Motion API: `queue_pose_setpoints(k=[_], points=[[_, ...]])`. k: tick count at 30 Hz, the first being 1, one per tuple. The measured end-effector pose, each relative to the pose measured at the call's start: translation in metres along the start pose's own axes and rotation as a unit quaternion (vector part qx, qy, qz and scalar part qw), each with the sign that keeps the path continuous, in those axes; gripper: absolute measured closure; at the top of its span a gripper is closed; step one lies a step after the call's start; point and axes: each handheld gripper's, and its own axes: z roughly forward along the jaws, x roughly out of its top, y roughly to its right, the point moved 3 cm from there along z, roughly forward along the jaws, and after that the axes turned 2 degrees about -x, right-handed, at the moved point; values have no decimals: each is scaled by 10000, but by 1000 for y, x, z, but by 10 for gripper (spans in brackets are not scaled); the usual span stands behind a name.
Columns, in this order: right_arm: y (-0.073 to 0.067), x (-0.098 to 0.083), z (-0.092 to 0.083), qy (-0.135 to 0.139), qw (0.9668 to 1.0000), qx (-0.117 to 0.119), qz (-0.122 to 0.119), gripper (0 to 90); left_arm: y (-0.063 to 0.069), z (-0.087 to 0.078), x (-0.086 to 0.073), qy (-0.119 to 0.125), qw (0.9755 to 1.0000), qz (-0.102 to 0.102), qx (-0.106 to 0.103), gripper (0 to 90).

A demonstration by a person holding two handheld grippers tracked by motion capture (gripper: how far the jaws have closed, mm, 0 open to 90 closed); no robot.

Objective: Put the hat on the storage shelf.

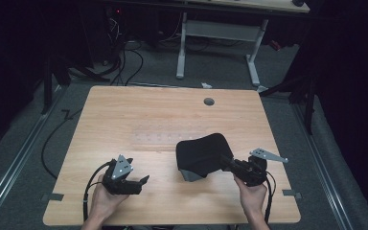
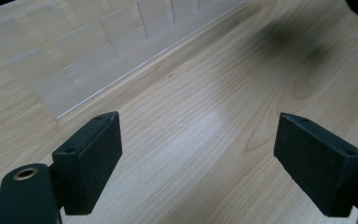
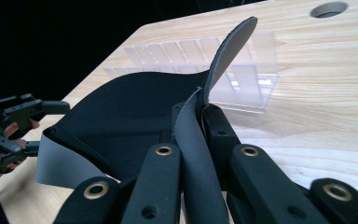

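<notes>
- Mouse pad, black top with grey underside, sits right of centre on the near half of the wooden table; one edge lifted and curled, grey underside showing at the near corner
- right gripper has that pad by its right edge; jaws fully closed on the sheet; in the right gripper view the pad edge runs up between the two jaws, curling upright above them, the rest drooping away to the left
- pad's far side looks to rest on the table, held side raised; exact contact line hard to tell
- left gripper is on the near left of the table, well apart from the pad; jaws wide open, nothing between them; left gripper view shows only bare wood between the pads
- clear plastic organiser tray lies flat mid-table, just beyond the pad; same tray seen behind the curled edge in the right gripper view
- round cable hole near the table's far edge
</notes>
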Motion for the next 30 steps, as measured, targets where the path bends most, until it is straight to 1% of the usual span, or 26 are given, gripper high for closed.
queue_pose_setpoints(k=[1, 4, 7, 10, 14, 18, 24, 30], points=[[-1, 0, 4, -5, 10000, 24, -26, 848, 2, 1, 1, 15, 10000, -11, -46, 157], [-3, 1, 6, -17, 10000, 47, -29, 848, 6, 2, 3, 19, 9999, -31, -156, 158], [-5, 1, 9, -42, 9999, 107, -60, 848, 9, 3, 3, -21, 9997, -8, -243, 160], [-9, 2, 12, -109, 9998, 175, -54, 848, 13, 4, 4, 6, 9995, -17, -322, 160], [-14, 3, 15, -161, 9995, 255, -115, 847, 18, 4, 6, 27, 9992, -16, -391, 158], [-19, 4, 20, -200, 9990, 385, -105, 847, 23, 5, 8, 9, 9989, -20, -466, 156], [-26, 4, 26, -322, 9982, 486, -171, 846, 29, 5, 10, 44, 9983, -22, -586, 156], [-32, 3, 32, -443, 9973, 550, -222, 846, 36, 5, 11, 21, 9976, 50, -692, 156]])
